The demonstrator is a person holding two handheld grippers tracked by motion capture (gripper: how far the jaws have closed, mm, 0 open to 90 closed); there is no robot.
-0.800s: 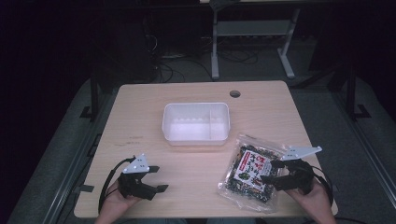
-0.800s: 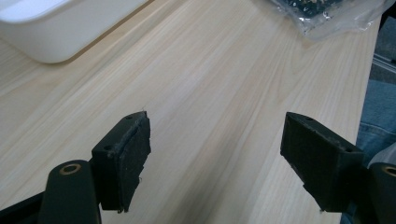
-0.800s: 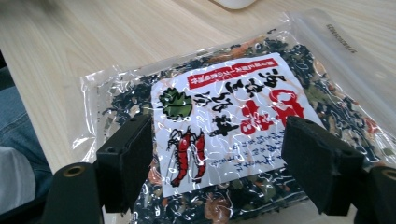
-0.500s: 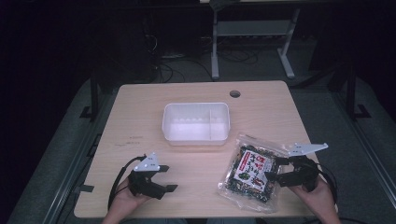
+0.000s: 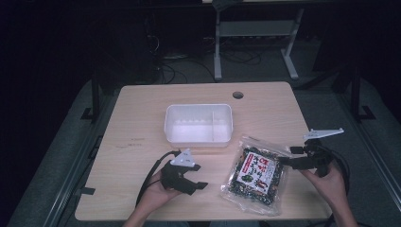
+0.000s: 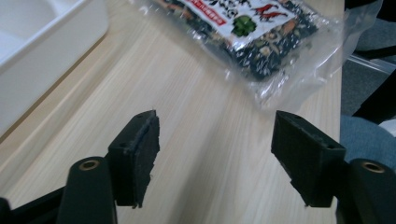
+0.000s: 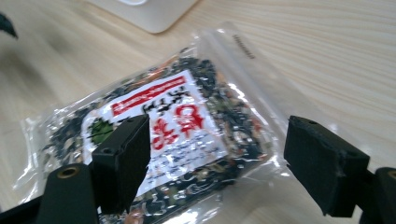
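Snack packet lies flat on the table, near the front edge, right of centre, label up; white tray sits mid-table, just behind the packet, not touching it. Left gripper low over the front edge, left of the packet, jaws wide, bare wood between them. Right gripper at the packet's right edge, jaws wide; in the right gripper view they stand over the packet, pads not pressing it.
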